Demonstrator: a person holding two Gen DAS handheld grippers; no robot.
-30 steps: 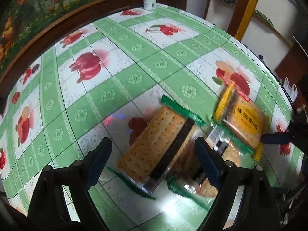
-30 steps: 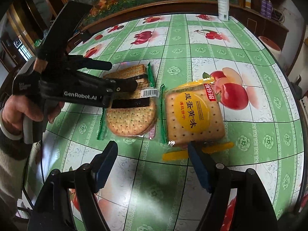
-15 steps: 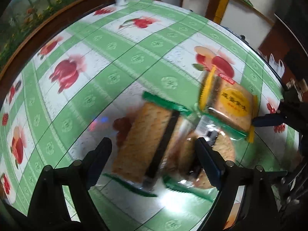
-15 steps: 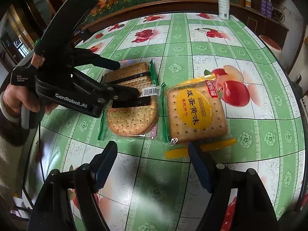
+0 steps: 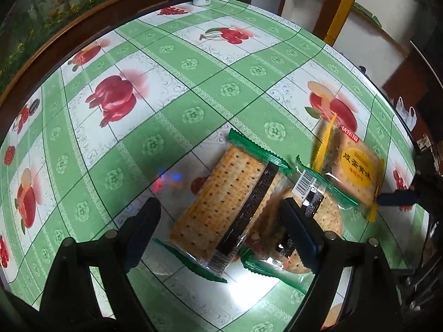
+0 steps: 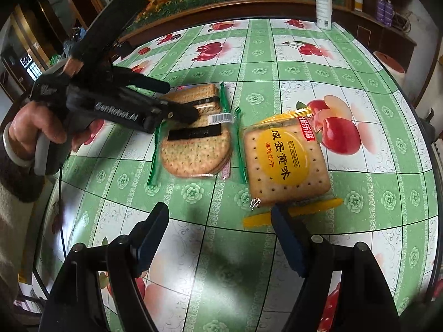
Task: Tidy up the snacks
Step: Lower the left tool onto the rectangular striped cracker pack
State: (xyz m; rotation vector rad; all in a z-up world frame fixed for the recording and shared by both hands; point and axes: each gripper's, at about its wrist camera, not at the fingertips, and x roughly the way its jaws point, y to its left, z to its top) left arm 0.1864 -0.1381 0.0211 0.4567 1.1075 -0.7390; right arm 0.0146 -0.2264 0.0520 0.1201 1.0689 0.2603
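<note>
Here, the left gripper (image 5: 218,229) hangs with jaws spread wide around the square cracker packet (image 5: 221,204) lying on the bench (image 5: 166,83). The right gripper (image 6: 218,238) is also wide open; the yellow cracker packet (image 6: 285,163) lies at its 1 o'clock, a spray bottle (image 6: 323,2) farther off.

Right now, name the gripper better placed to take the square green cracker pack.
Left. The left gripper is open and already straddles the square green cracker pack; the right gripper sits nearer the yellow pack.
</note>
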